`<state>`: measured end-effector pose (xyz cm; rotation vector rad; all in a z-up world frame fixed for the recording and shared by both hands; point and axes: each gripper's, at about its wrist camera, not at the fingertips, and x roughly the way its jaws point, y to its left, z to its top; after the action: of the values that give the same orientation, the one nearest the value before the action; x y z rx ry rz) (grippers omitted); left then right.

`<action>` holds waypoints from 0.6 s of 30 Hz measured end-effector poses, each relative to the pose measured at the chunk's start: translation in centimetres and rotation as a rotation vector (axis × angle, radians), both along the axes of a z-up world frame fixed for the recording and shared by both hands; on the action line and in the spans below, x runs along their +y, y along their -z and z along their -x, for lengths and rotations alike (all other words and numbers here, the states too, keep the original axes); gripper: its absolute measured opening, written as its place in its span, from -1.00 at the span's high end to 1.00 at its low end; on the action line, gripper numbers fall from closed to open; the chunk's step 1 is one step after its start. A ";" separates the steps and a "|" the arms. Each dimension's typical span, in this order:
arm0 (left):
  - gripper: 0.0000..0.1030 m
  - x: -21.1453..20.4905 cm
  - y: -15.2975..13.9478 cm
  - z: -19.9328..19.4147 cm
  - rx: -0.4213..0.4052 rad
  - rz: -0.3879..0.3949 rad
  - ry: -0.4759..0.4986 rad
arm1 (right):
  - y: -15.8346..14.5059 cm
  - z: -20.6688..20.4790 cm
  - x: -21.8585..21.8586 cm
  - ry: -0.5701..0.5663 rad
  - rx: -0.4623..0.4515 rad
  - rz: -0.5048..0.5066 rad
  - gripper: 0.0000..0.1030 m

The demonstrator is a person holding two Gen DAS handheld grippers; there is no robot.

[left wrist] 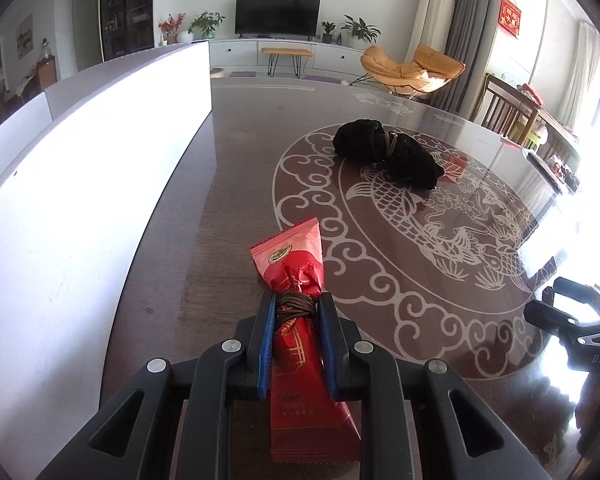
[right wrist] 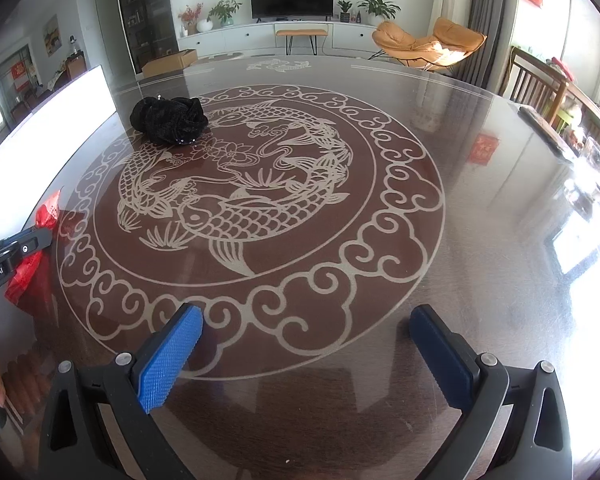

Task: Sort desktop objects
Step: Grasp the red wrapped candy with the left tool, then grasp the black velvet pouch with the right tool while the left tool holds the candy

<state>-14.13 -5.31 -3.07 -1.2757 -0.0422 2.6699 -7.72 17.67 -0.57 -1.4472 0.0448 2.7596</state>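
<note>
Left claw [left wrist: 296,312] tight around red packet [left wrist: 296,264]

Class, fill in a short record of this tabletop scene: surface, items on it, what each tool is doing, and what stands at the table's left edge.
surface: glossy brown table with a pale fish and cloud pattern
item 1: red packet bound with brown cord
item 2: black bundle, lying apart on the pattern
left tool: shut on the red packet at the cord
right tool: open, holding nothing
left edge: white box
</note>
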 end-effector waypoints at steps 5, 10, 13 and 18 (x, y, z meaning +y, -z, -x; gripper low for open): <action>0.62 0.5 0.1 0.0 0.005 0.053 0.000 | -3.0 6.6 -4.5 -0.266 0.058 -0.048 -0.97; 0.61 0.5 0.0 -0.1 0.007 0.071 0.001 | -4.1 14.7 -11.5 -0.436 0.050 -0.210 -0.97; 0.61 0.4 0.0 -0.2 0.006 0.065 0.001 | -3.1 18.0 -14.0 -0.466 0.019 -0.250 -0.95; 0.61 0.4 -0.1 -0.5 0.007 0.070 0.001 | -0.7 20.1 -14.5 -0.466 -0.075 -0.132 -0.06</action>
<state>-13.61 -4.88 -2.94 -1.2856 0.0536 2.6973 -27.81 3.14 0.13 -1.7060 -0.5317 2.9687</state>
